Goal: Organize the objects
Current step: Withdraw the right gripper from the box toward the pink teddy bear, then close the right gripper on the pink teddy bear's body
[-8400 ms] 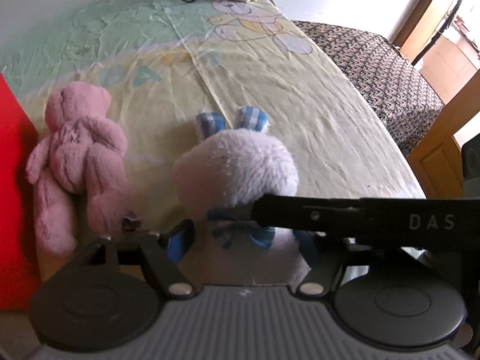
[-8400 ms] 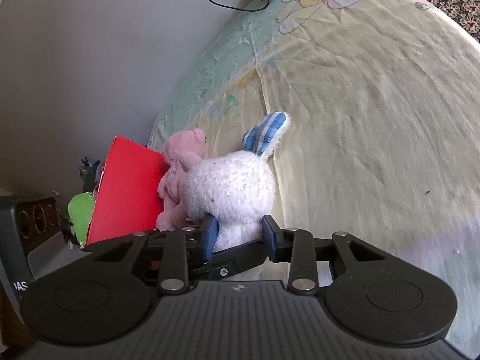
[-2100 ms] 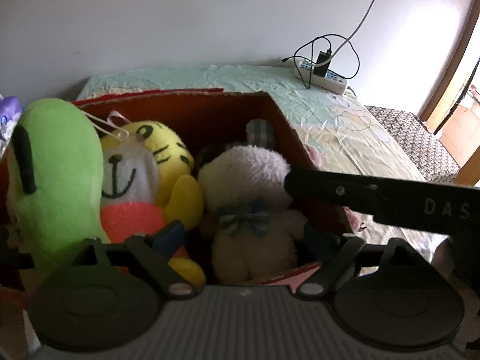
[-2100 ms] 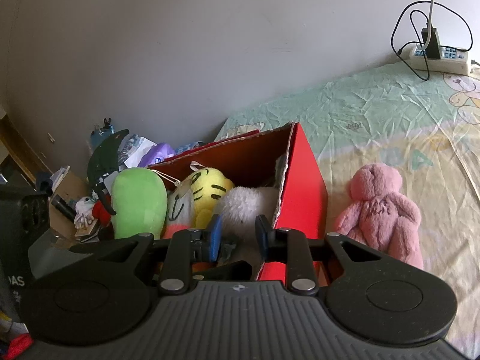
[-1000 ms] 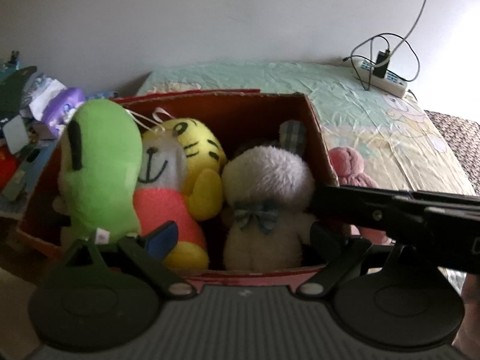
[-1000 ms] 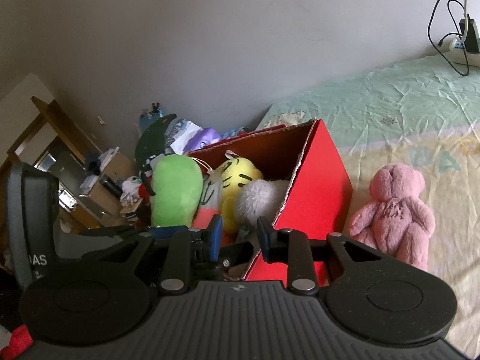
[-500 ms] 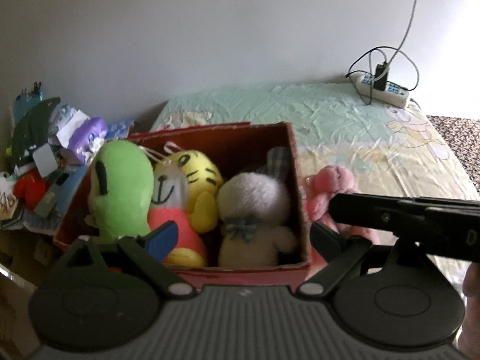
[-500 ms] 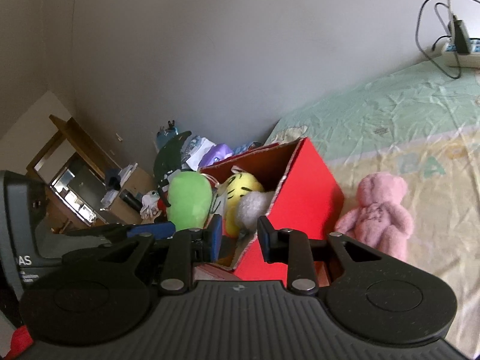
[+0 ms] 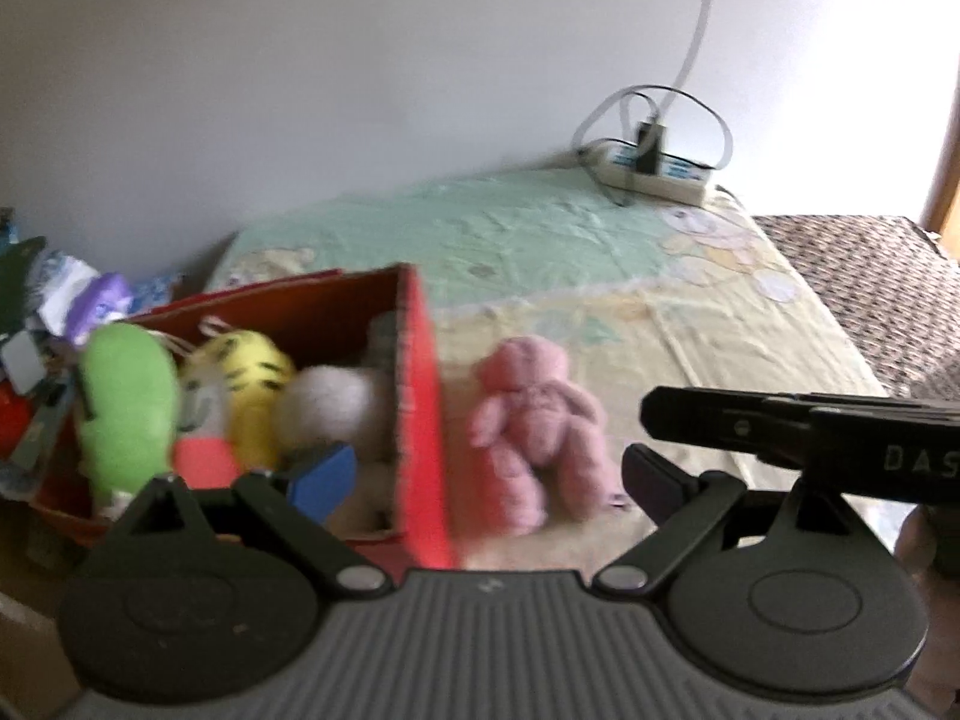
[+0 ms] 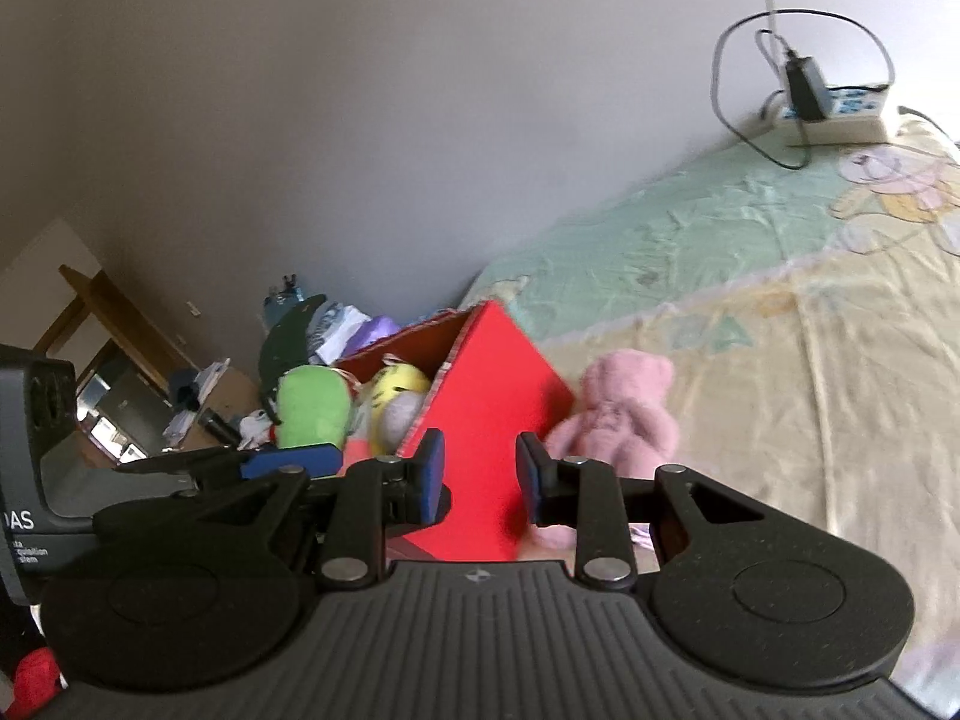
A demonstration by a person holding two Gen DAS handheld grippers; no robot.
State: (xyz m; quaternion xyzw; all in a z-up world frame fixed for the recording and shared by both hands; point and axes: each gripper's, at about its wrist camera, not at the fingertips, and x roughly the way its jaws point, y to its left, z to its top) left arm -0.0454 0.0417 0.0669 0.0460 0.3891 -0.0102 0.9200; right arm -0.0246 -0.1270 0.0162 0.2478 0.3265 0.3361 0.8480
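A red cardboard box point(image 9: 420, 420) stands on the bed's left end and holds a green plush point(image 9: 126, 402), a yellow tiger point(image 9: 252, 384) and a white bunny point(image 9: 330, 408). A pink teddy bear point(image 9: 534, 420) lies on the sheet against the box's right wall. My left gripper point(image 9: 486, 477) hangs back from both, jaws wide and still opening, nothing between them. The right gripper point(image 10: 480, 474) is shut and empty, pointing at the red box point(image 10: 486, 396) with the pink bear point(image 10: 618, 414) just to its right. Its black body point(image 9: 780, 426) crosses the left wrist view.
A power strip point(image 9: 654, 171) with looped cables sits at the bed's far end by the wall. Cluttered items point(image 10: 324, 324) and wooden furniture point(image 10: 102, 312) lie left of the box. A dark patterned seat point(image 9: 870, 276) borders the bed on the right.
Both grippers have drawn back from the box and swung right, so the pink bear sits nearer the middle of the left wrist view. The white bunny stays in the box.
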